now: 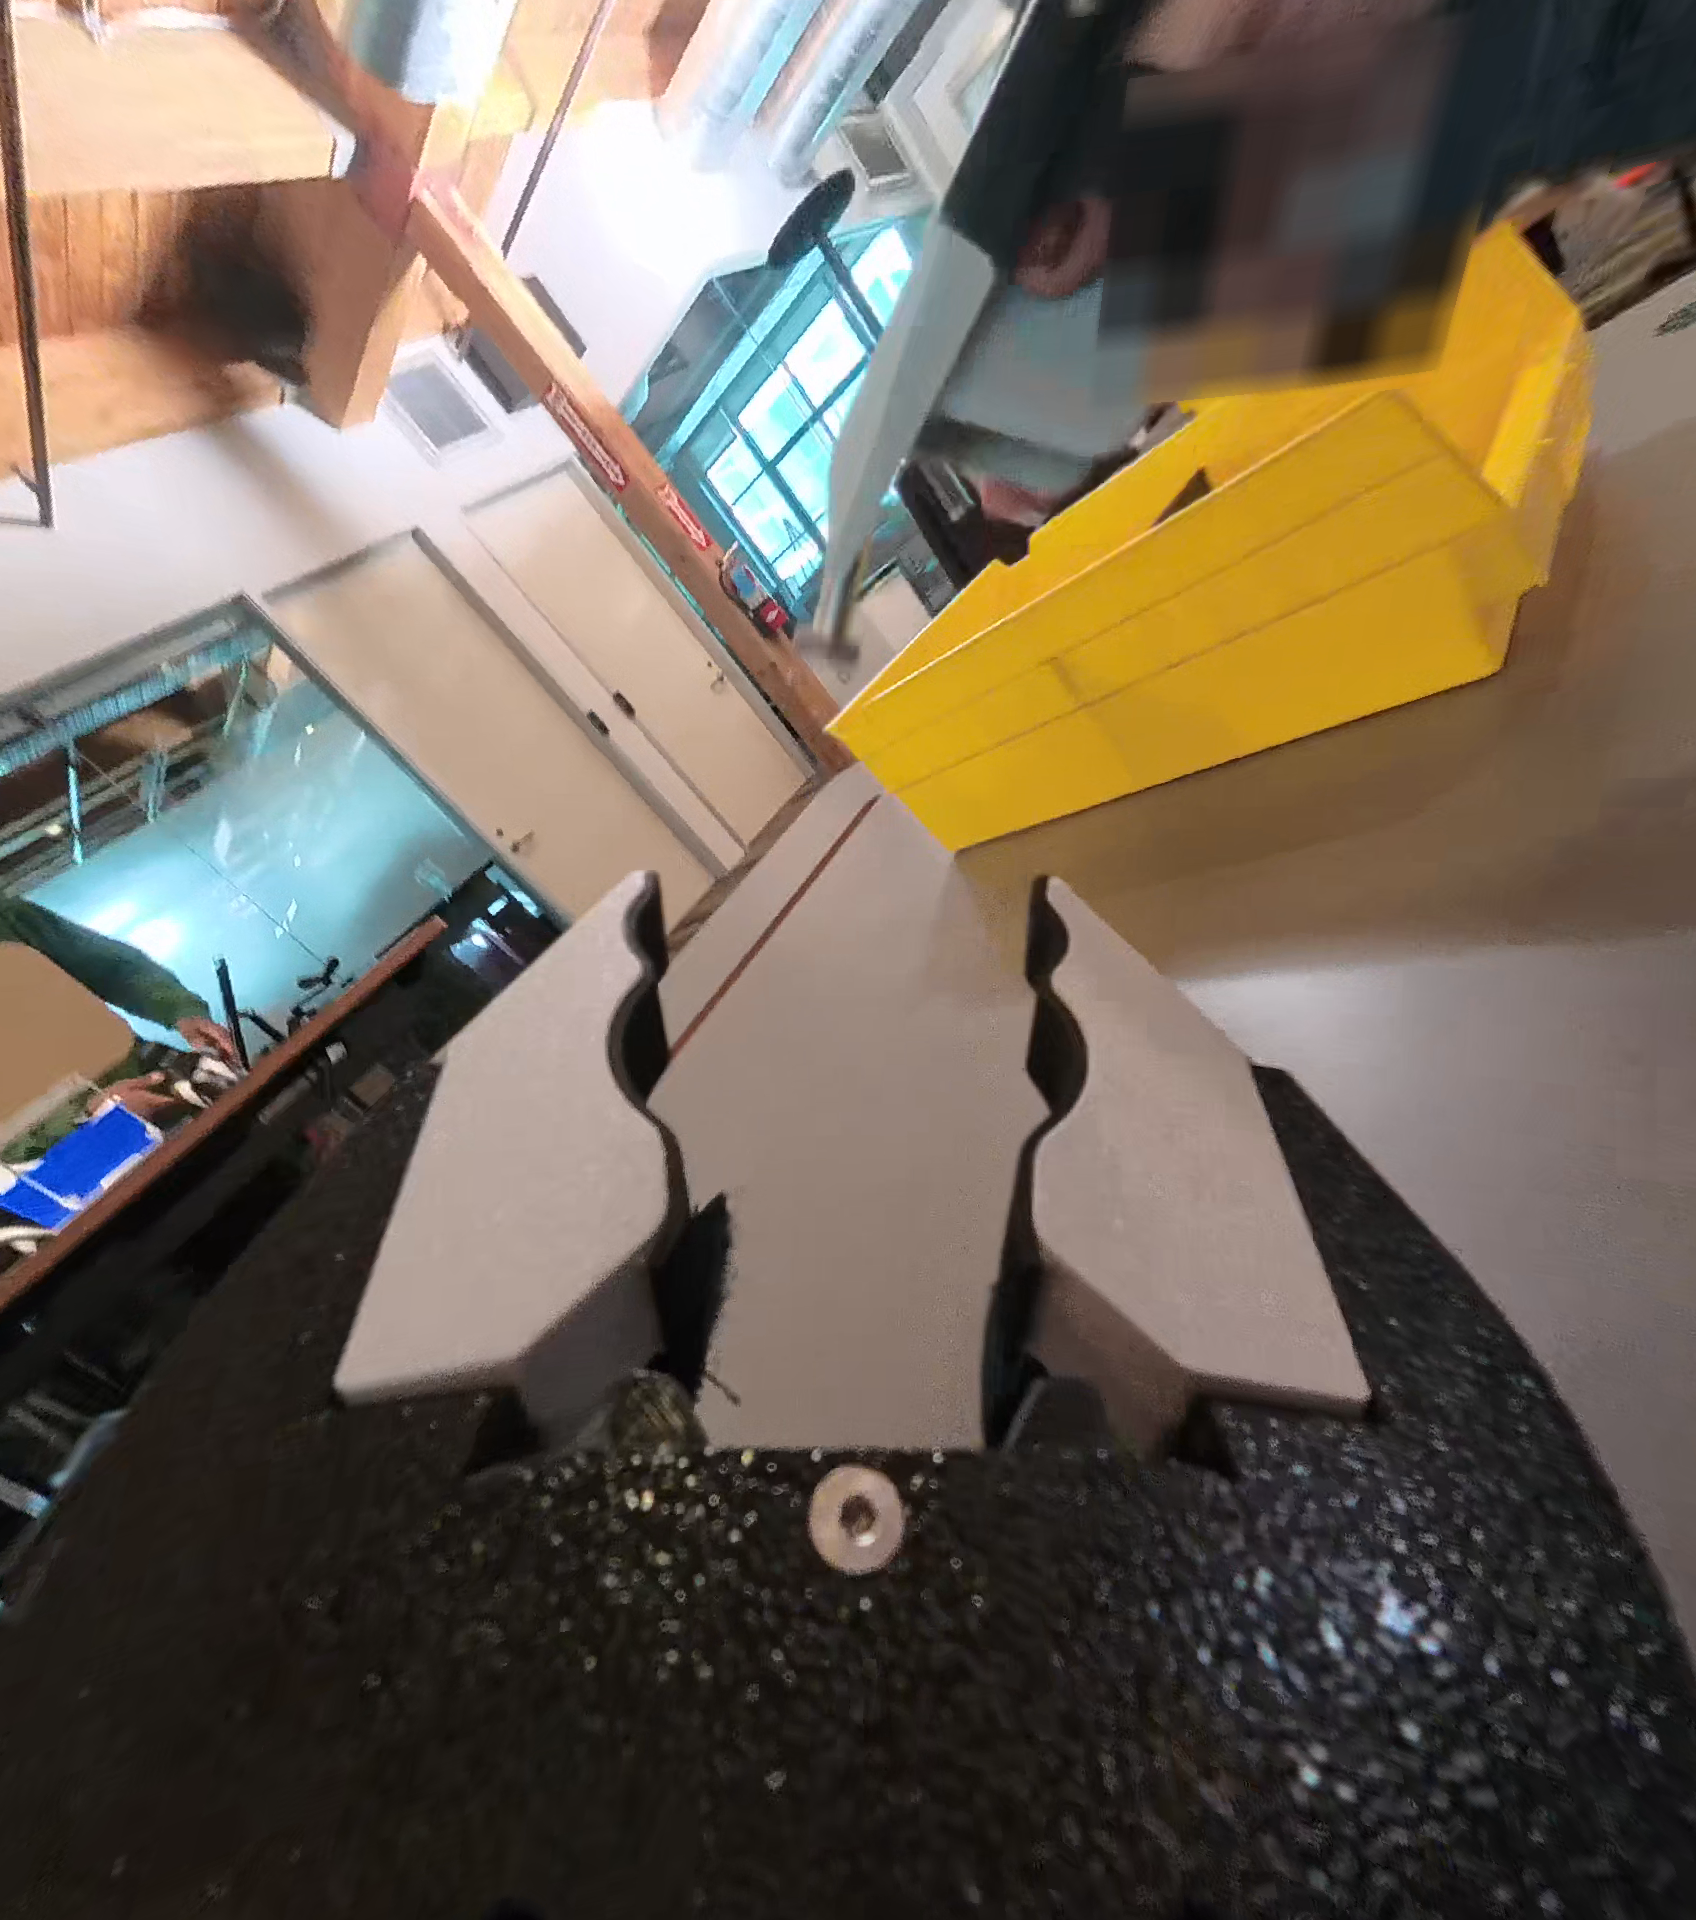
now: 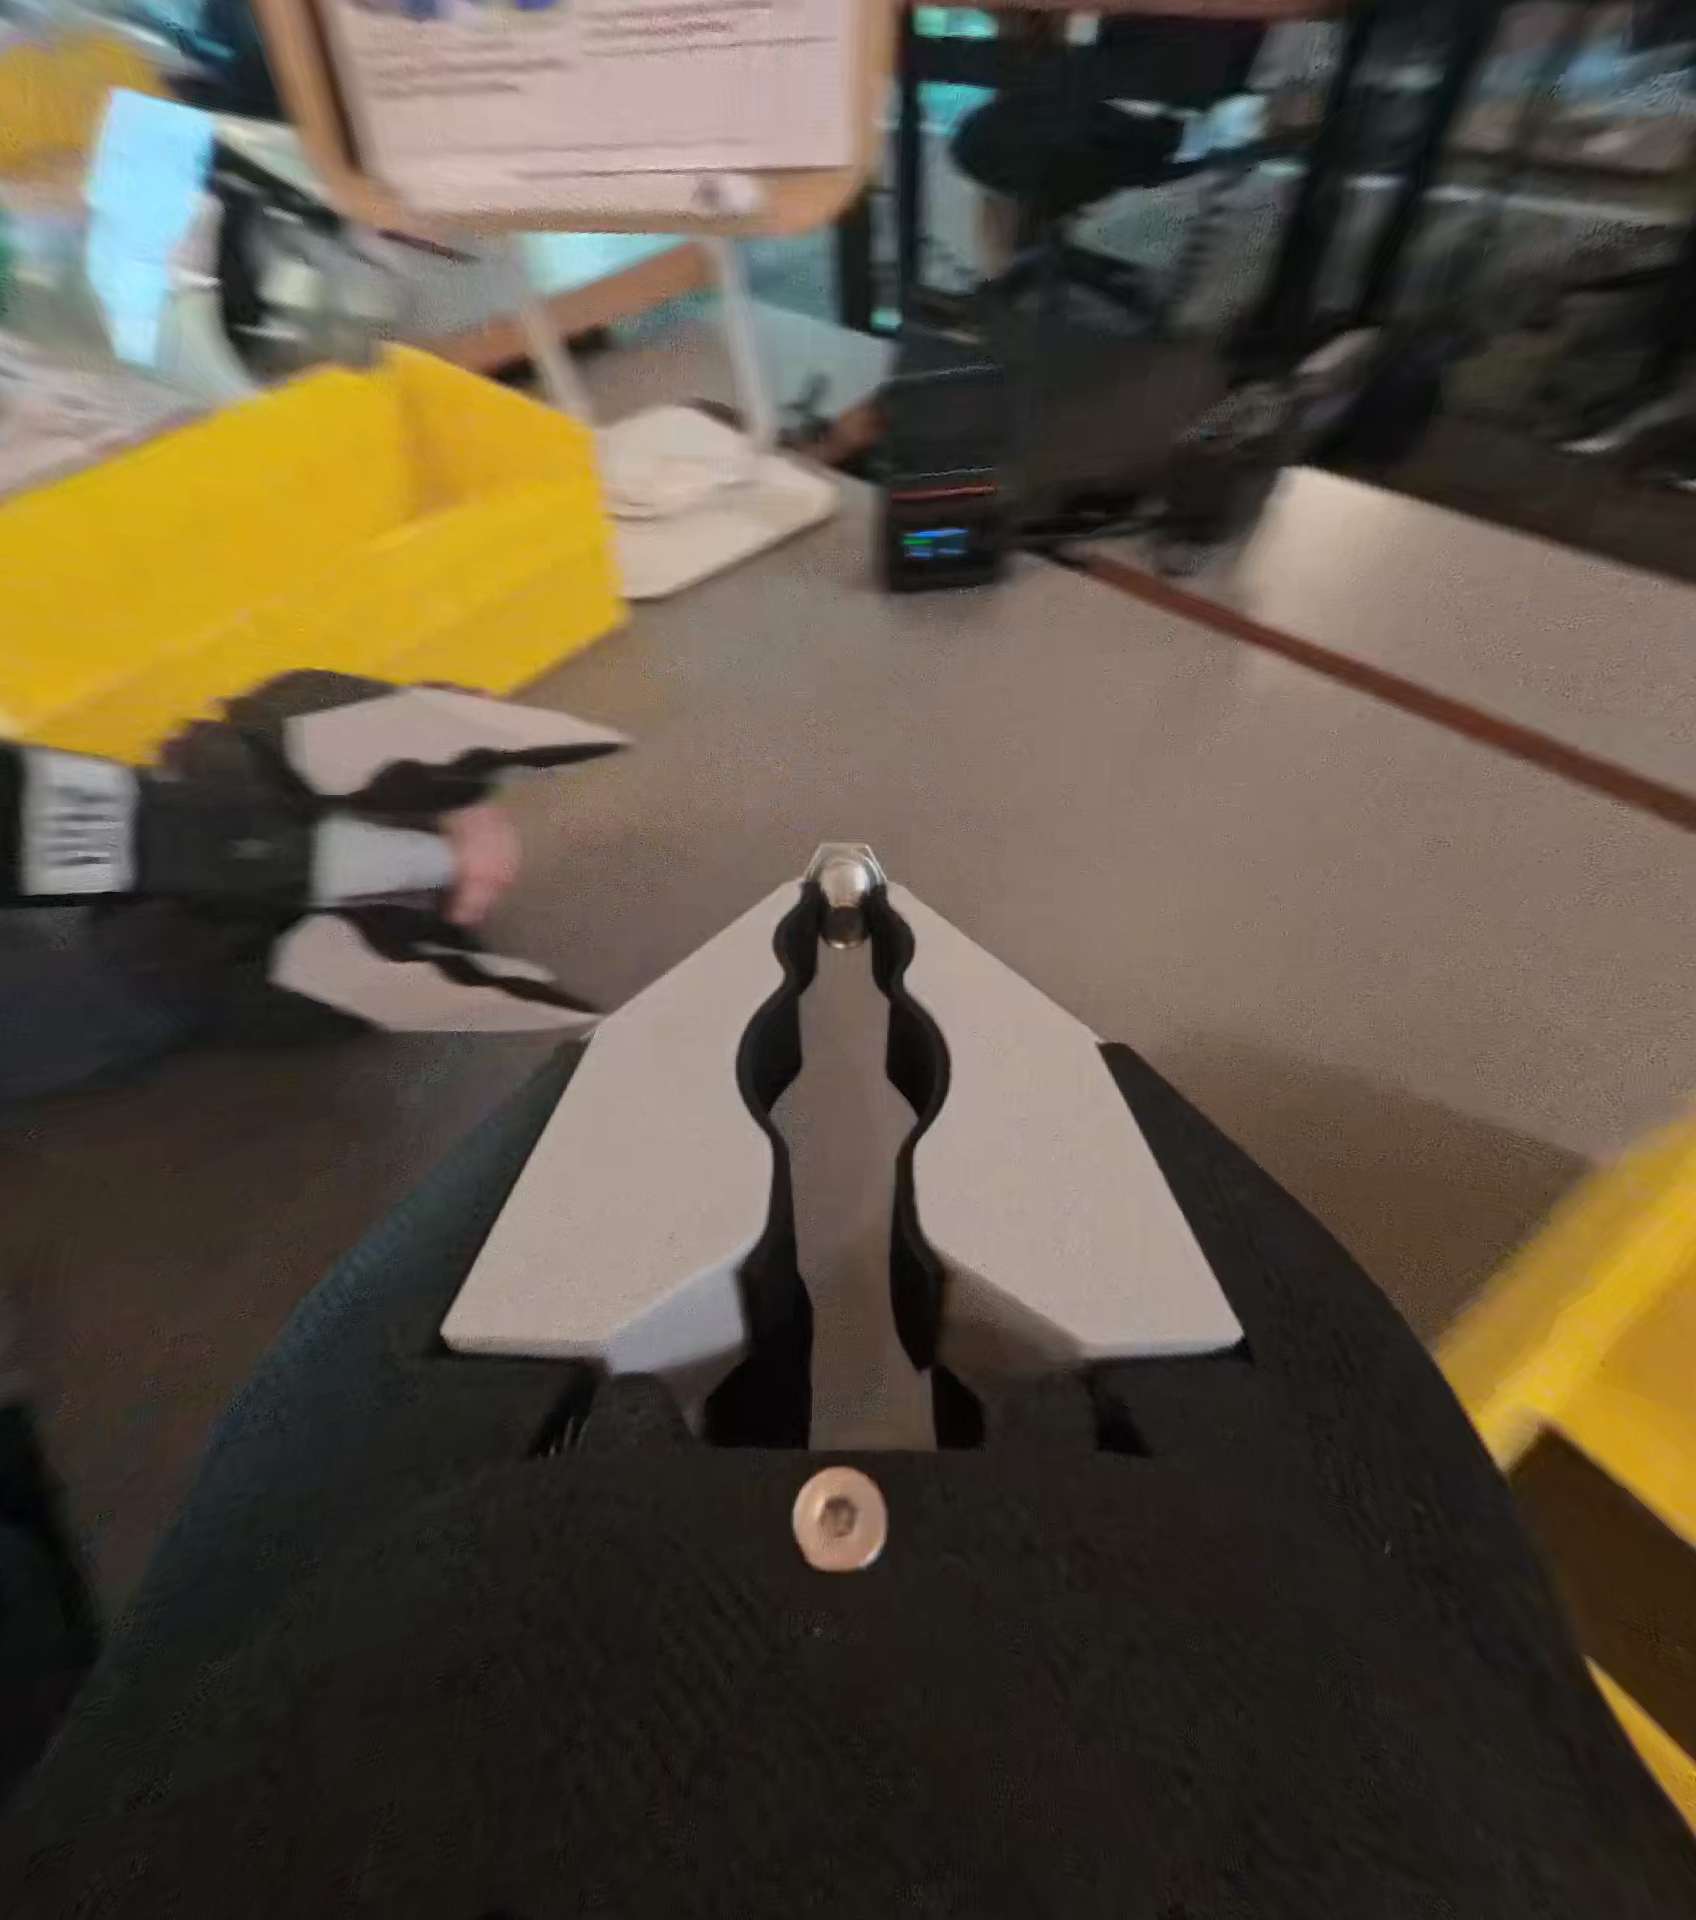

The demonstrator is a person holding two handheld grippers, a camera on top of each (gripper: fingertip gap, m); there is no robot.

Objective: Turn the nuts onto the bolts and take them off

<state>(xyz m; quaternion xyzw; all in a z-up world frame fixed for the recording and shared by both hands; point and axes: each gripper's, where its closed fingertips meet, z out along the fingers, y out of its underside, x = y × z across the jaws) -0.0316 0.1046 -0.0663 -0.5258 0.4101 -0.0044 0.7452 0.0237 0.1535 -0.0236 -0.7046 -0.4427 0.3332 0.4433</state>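
Right tool (image 2: 845,902) pinches bolt (image 2: 845,906) at tips, maybe slipping out; left tool (image 1: 849,925) gapes empty over counter (image 1: 1446,1039).

Bright daylight from windows (image 1: 782,416) washes out the left wrist view, which is steeply tilted and smeared at its edges. The right wrist view is dimmer, motion-blurred all round; only the claw (image 2: 846,914) stays sharp, with soft shadows on the desk (image 2: 1239,831)
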